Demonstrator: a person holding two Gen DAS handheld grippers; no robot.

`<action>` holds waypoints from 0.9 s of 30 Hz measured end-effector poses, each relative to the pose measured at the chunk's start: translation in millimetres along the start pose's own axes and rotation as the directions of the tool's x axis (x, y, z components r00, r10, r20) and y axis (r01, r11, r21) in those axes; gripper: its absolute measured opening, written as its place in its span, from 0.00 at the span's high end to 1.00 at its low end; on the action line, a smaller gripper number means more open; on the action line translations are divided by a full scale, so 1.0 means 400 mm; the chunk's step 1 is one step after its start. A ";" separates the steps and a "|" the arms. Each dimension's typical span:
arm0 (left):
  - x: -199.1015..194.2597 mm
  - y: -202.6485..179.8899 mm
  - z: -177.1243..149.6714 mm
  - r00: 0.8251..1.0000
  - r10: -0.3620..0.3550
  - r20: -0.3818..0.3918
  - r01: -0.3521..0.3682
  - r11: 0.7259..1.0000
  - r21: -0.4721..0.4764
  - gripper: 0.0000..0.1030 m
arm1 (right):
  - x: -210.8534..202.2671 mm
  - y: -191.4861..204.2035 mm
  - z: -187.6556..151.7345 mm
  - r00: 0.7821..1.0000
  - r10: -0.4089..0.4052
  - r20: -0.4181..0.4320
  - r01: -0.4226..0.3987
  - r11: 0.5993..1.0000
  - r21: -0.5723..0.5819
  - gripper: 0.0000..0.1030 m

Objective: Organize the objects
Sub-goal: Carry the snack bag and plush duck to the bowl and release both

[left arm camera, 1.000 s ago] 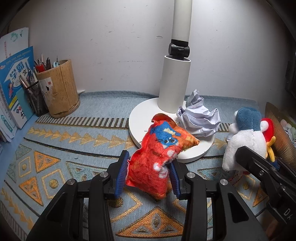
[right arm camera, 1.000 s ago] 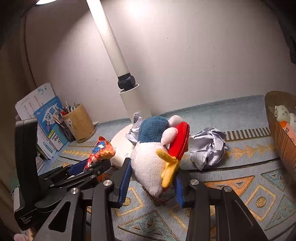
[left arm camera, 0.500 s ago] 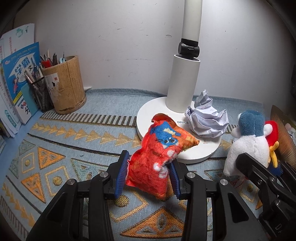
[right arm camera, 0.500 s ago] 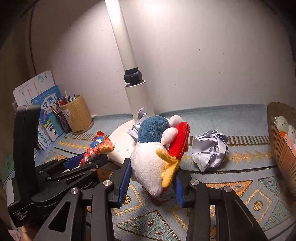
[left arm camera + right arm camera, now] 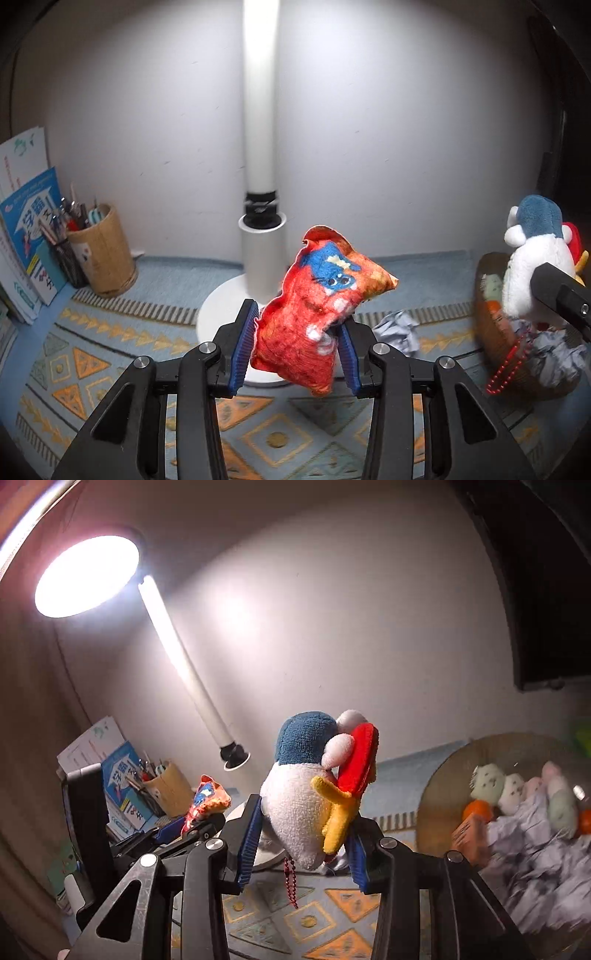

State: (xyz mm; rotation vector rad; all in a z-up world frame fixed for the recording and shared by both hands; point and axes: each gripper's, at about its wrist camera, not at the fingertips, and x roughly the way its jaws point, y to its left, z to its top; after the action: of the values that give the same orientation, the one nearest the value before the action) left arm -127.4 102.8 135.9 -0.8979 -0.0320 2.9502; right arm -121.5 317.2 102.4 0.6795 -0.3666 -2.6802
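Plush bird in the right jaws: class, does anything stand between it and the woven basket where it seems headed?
Nothing visible does. The plush bird hangs clamped above the mat, with open air across to the basket at the right. The basket already holds small plush toys and crumpled paper.

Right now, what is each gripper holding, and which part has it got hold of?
The left gripper clamps the lower half of the red plush pouch. The right gripper clamps the white lower body of the penguin plush.

White desk lamp (image 5: 261, 254), bamboo pen holder (image 5: 104, 254), books (image 5: 27, 236) on patterned mat (image 5: 92, 354)
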 end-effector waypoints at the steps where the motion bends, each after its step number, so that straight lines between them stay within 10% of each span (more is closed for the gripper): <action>1: -0.010 -0.047 0.024 0.999 -0.033 0.017 0.033 0.999 0.017 0.63 | -0.026 -0.020 0.031 1.000 -0.014 0.014 0.014 1.000 -0.014 0.61; 9: 0.014 -0.368 0.086 0.977 -0.211 -0.015 0.212 0.971 0.112 0.63 | -0.139 -0.256 0.132 0.982 -0.185 -0.021 0.186 0.982 0.019 0.60; 13: 0.071 -0.471 0.060 0.966 -0.244 -0.083 0.253 0.958 0.135 0.57 | -0.143 -0.349 0.110 0.935 -0.343 -0.086 0.345 0.938 0.019 0.56; 14: 0.089 -0.488 0.049 0.964 -0.241 -0.112 0.255 0.957 0.138 0.48 | -0.137 -0.370 0.100 0.926 -0.363 -0.107 0.367 0.930 0.028 0.49; 15: 0.114 -0.499 0.036 0.953 -0.251 -0.171 0.274 0.954 0.125 0.18 | -0.127 -0.392 0.091 0.911 -0.386 -0.146 0.395 0.918 0.034 0.13; 16: 0.145 -0.506 0.027 0.924 -0.282 -0.257 0.314 0.945 0.092 0.00 | -0.110 -0.418 0.081 0.893 -0.396 -0.215 0.414 0.910 0.042 0.00; 18: 0.175 -0.504 0.009 0.903 -0.314 -0.295 0.345 0.936 0.061 0.00 | -0.091 -0.458 0.068 0.891 -0.341 -0.298 0.384 0.919 0.095 0.00; 27: 0.159 -0.381 0.043 0.957 -0.190 -0.217 0.210 0.975 0.070 0.00 | -0.076 -0.373 0.072 0.885 -0.386 -0.261 0.399 0.917 -0.004 0.00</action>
State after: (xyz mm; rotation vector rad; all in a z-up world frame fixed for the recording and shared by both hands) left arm -182.1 258.9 120.4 -1.1148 0.0210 2.6352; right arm -151.3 468.9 90.3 1.2193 -0.2470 -2.9076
